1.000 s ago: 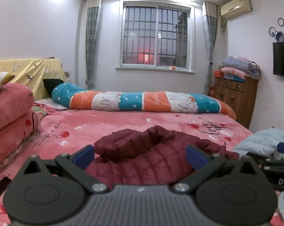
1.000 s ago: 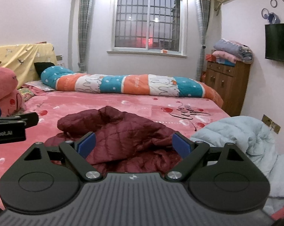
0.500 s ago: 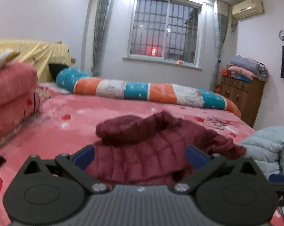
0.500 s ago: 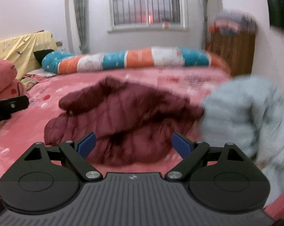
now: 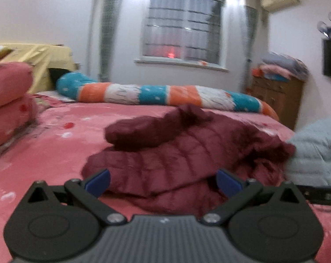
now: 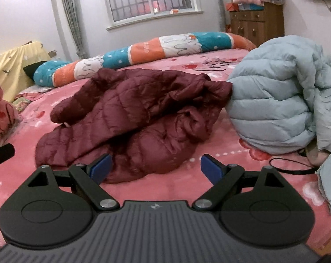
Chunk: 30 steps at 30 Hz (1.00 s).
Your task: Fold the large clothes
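A crumpled dark red quilted down jacket (image 5: 183,153) (image 6: 134,118) lies in a heap on the pink bed (image 5: 47,149) (image 6: 183,186). A pale blue down jacket (image 6: 275,100) (image 5: 314,153) is bunched up to its right. My left gripper (image 5: 163,182) is open and empty, just in front of the red jacket's near edge. My right gripper (image 6: 155,169) is open and empty, low over the bed before the jacket's near right part. The left gripper's finger shows at the left edge of the right wrist view (image 6: 0,155).
A long orange, teal and white bolster (image 5: 165,96) (image 6: 143,50) lies across the far bed. Folded pink bedding (image 5: 7,105) is stacked at left. A wooden dresser (image 6: 257,22) with folded blankets stands at right. A black cord (image 6: 292,166) lies near the blue jacket.
Both grippers have moved forward and down toward the red jacket, which looks larger now. The right gripper has tilted down and turned right, bringing the blue jacket into fuller view. Both stay open.
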Available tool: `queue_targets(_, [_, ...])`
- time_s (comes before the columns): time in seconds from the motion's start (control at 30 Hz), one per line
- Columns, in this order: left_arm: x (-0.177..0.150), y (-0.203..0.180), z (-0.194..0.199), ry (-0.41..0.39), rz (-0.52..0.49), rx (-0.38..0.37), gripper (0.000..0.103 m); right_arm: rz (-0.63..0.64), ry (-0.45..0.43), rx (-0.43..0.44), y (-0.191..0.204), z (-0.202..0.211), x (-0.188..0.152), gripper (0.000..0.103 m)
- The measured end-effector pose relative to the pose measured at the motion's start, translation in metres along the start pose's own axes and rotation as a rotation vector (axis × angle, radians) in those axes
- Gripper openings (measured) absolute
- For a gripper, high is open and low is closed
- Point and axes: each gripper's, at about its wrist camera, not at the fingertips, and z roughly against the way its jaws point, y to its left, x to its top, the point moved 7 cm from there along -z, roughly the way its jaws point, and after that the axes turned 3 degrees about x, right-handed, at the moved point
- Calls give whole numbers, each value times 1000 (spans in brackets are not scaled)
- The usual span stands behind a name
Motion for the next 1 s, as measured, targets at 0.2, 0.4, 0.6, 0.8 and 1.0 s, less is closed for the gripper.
queue_targets(0.2, [-11,-41,-14,-18,-198,-86,102,-16,-7,3,-17,-15,-9,103])
queue_targets(0.4, [-17,-62,-50,9,-296,-86,98,-42,-14,-6,-35,-37,-9,103])
queue_targets(0.6, [-24,-74,-98,65,-382,-46,89,-85,27,-7,-51,-58,-12,95])
queue_targets(0.8, [-31,-87,-142,99,-469,-8,83,-144,78,29,-60,-75,-16,81])
queue_targets(1.0, [-37,-101,-176,103,-582,16,82,-104,120,61,-54,-91,-18,92])
